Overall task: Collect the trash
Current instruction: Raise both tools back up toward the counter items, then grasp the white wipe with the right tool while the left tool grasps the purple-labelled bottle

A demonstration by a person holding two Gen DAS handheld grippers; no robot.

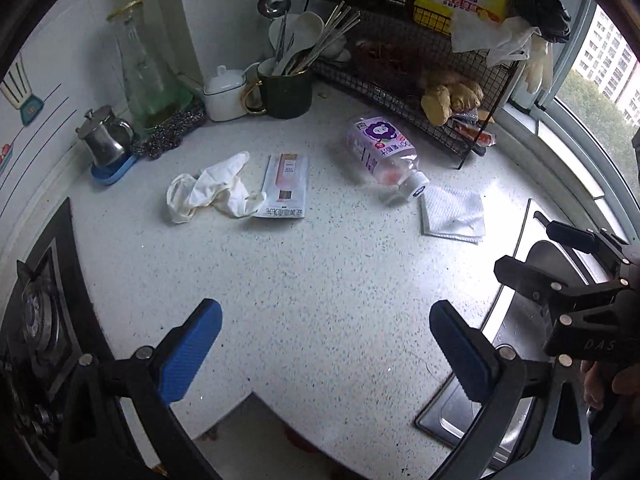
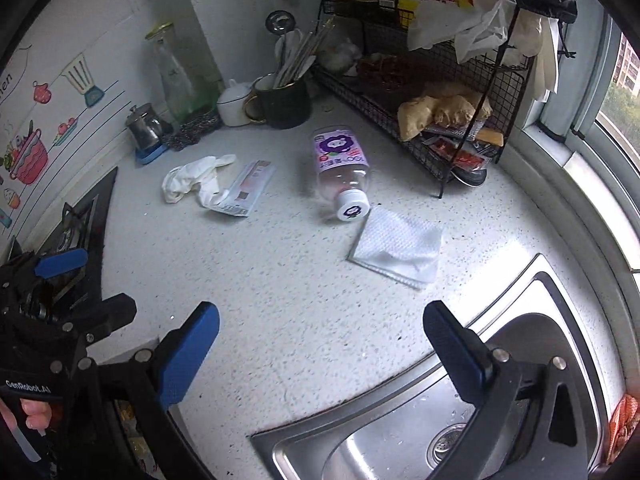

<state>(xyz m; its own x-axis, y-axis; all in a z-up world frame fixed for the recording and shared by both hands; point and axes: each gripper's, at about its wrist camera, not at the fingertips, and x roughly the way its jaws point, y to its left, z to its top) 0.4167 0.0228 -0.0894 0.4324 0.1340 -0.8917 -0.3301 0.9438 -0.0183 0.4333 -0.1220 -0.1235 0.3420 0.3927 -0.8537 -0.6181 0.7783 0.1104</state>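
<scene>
On the speckled white counter [image 1: 304,272] lie a crumpled white glove [image 1: 208,192], a flat pink-and-white packet [image 1: 285,184], a tipped plastic bottle with a purple label [image 1: 380,156] and a folded white paper towel [image 1: 452,212]. They also show in the right wrist view: glove [image 2: 194,180], packet [image 2: 250,188], bottle [image 2: 340,172], towel [image 2: 400,244]. My left gripper [image 1: 326,344] is open and empty above the counter's near part. My right gripper [image 2: 320,344] is open and empty, near the sink; it also shows at the right of the left wrist view [image 1: 532,256].
A steel sink [image 2: 400,432] is at the right, a gas stove [image 1: 36,320] at the left. At the back stand a black wire rack [image 1: 448,92] with ginger and packets, a dark utensil mug [image 1: 286,88], a white pot [image 1: 224,92], a glass vase [image 1: 140,64] and a small steel jug [image 1: 102,140].
</scene>
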